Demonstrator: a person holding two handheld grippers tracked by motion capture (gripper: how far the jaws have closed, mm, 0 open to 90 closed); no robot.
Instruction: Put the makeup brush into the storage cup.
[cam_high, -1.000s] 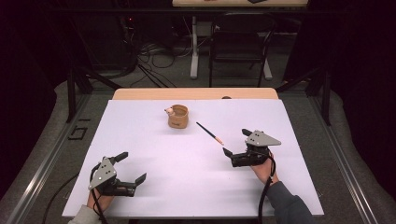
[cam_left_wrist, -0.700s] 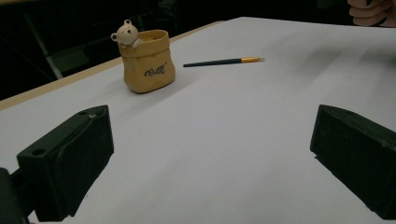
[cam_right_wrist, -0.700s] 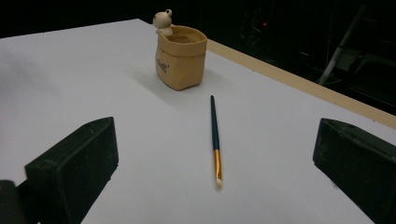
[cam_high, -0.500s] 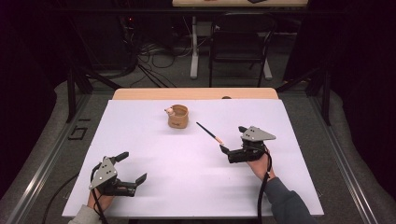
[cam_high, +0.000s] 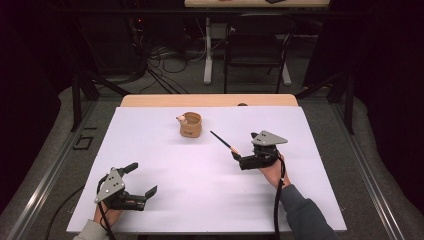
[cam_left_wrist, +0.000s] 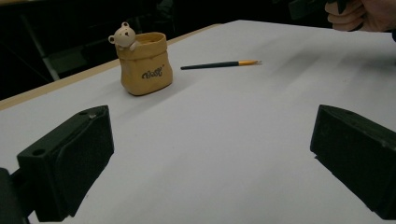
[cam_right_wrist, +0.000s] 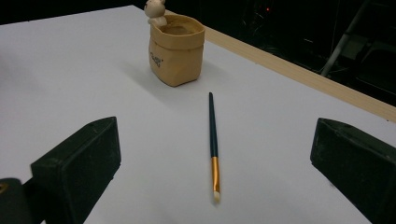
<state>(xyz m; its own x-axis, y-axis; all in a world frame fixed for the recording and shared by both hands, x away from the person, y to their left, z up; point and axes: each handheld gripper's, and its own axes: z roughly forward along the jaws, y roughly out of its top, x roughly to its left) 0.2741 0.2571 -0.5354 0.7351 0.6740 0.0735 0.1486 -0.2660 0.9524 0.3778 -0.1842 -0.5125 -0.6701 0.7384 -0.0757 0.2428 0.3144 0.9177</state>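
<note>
A tan sack-shaped pot with a small bear on its rim (cam_high: 190, 125) (cam_left_wrist: 144, 63) (cam_right_wrist: 177, 48) stands upright on the white table, toward the back. A thin dark brush with a gold ferrule (cam_high: 223, 141) (cam_left_wrist: 219, 65) (cam_right_wrist: 213, 144) lies flat to its right, bristle end toward my right gripper. My right gripper (cam_high: 244, 147) (cam_right_wrist: 212, 186) is open just short of the brush tip, its jaws standing either side of the brush's line. My left gripper (cam_high: 140, 179) (cam_left_wrist: 210, 168) is open near the front left, holding nothing.
The white sheet (cam_high: 165, 165) covers most of the table, with a wooden strip (cam_high: 210, 100) along its far edge. Beyond the table are a dark floor, cables and a stand's legs (cam_high: 207, 55). A metal rail (cam_high: 45, 175) runs along the left side.
My right gripper has moved forward and slightly left, closing on the brush's bristle end. The left gripper has stayed in place.
</note>
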